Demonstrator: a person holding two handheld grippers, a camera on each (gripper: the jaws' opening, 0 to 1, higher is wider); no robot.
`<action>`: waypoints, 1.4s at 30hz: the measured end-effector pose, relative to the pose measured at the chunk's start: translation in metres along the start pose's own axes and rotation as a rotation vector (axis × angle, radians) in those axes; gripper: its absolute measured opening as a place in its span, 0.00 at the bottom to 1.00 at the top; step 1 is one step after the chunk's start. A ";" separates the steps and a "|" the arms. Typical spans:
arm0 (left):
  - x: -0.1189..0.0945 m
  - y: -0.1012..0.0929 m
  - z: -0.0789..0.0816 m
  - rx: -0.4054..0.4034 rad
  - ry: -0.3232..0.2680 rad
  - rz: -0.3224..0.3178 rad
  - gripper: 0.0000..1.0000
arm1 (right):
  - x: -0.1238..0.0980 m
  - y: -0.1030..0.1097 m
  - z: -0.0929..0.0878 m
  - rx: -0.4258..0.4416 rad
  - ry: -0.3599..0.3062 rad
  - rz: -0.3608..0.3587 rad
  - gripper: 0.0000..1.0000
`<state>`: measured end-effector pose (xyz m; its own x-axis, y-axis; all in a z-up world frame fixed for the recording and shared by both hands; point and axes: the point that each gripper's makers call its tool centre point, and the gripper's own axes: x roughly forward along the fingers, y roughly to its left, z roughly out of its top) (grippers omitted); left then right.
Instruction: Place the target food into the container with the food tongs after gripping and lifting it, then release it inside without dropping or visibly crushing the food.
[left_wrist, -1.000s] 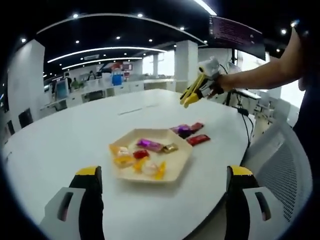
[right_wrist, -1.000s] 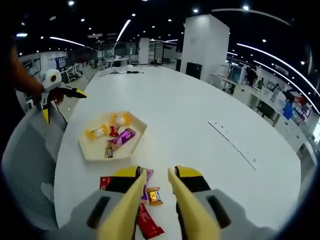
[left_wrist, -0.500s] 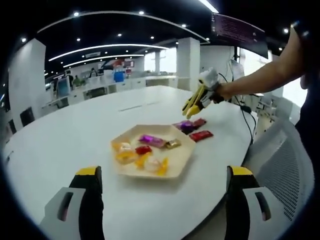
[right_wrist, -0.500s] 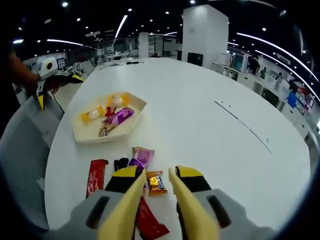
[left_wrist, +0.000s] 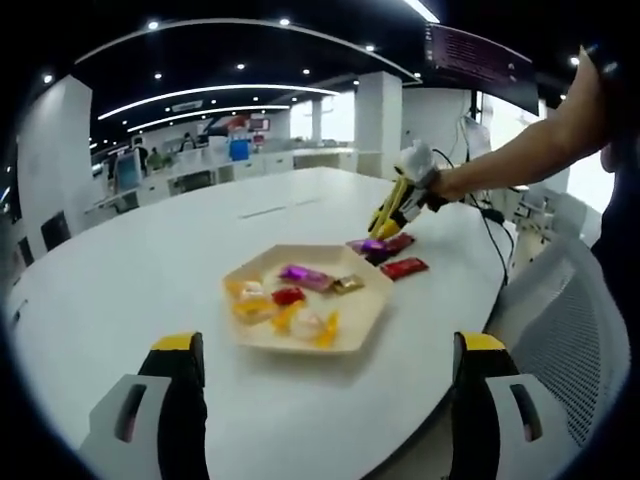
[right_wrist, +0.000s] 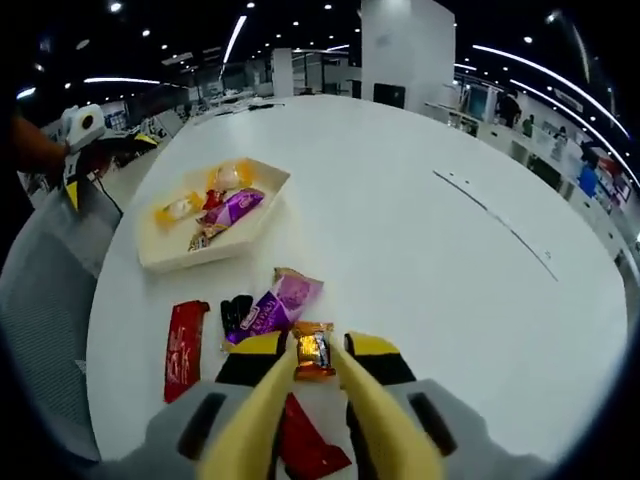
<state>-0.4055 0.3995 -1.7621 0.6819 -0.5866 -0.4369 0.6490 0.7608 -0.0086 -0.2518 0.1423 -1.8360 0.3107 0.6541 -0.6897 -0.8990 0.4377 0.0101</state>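
White worktop (left_wrist: 120, 270) in the left gripper view carries a tan hexagonal tray (left_wrist: 356, 336) of wrapped candies; the left hand-held gripper (left_wrist: 325, 385) stands spread wide, grasping nothing. Right gripper view: the right hand-held gripper (right_wrist: 322, 357) has its jaws narrowed around an orange candy (right_wrist: 314, 352) lying on the worktop, beside a purple wrapper (right_wrist: 277, 303).

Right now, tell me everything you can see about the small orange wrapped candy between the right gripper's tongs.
The small orange wrapped candy is a shiny, crinkly packet with a dark printed centre and sealed ends. It lies flat on the white table, right between the tips of the right gripper, whose yellow tongs flank it closely; whether they already pinch it is unclear. The purple wrapper lies just beside it.
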 end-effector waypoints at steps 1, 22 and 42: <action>0.000 0.000 0.000 0.000 -0.001 0.001 1.00 | 0.000 -0.001 0.000 0.006 0.006 -0.007 0.21; -0.001 -0.002 0.001 0.018 0.002 -0.003 0.99 | -0.029 -0.009 0.037 0.117 -0.005 -0.074 0.21; -0.001 -0.005 0.005 0.051 -0.018 -0.009 0.99 | -0.039 0.031 0.123 0.107 -0.106 -0.059 0.21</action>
<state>-0.4078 0.3954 -1.7572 0.6814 -0.5991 -0.4204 0.6714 0.7404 0.0332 -0.2535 0.2061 -1.7203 0.3974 0.6843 -0.6115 -0.8423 0.5364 0.0528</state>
